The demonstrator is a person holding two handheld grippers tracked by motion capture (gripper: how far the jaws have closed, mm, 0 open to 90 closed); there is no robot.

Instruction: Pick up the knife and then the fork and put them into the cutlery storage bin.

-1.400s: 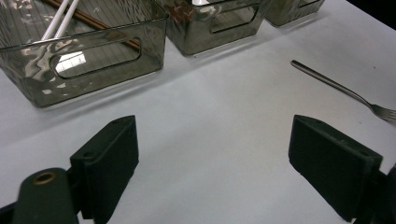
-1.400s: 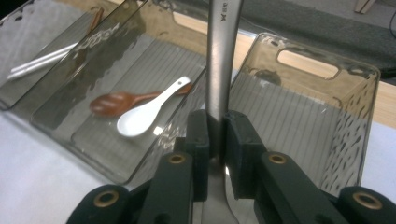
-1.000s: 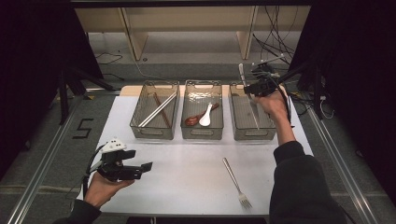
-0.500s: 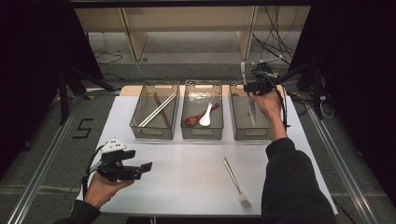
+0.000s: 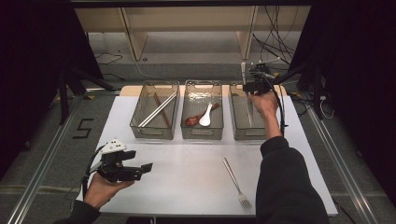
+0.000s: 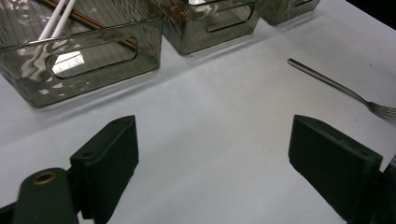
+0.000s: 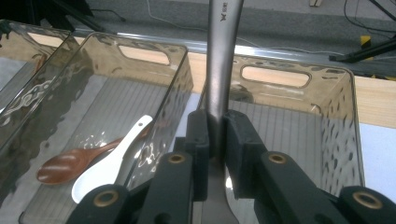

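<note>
Clamping a metal utensil handle (image 7: 223,56) between its pads, the right gripper (image 7: 214,135) holds it upright over the right bin (image 5: 237,126). Left of that bin, the middle bin (image 5: 201,133) holds two spoons; a fork (image 5: 236,181) lies nearer the person. The left gripper (image 6: 212,158), jaws apart, hovers far left, empty.

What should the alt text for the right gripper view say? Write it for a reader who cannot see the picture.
The right gripper has its black jaws shut on the handle of a flat silver metal utensil, held over the clear smoky plastic bin on the right. In the neighbouring clear plastic bin lie a white ceramic soup spoon and a brown wooden spoon.
</note>
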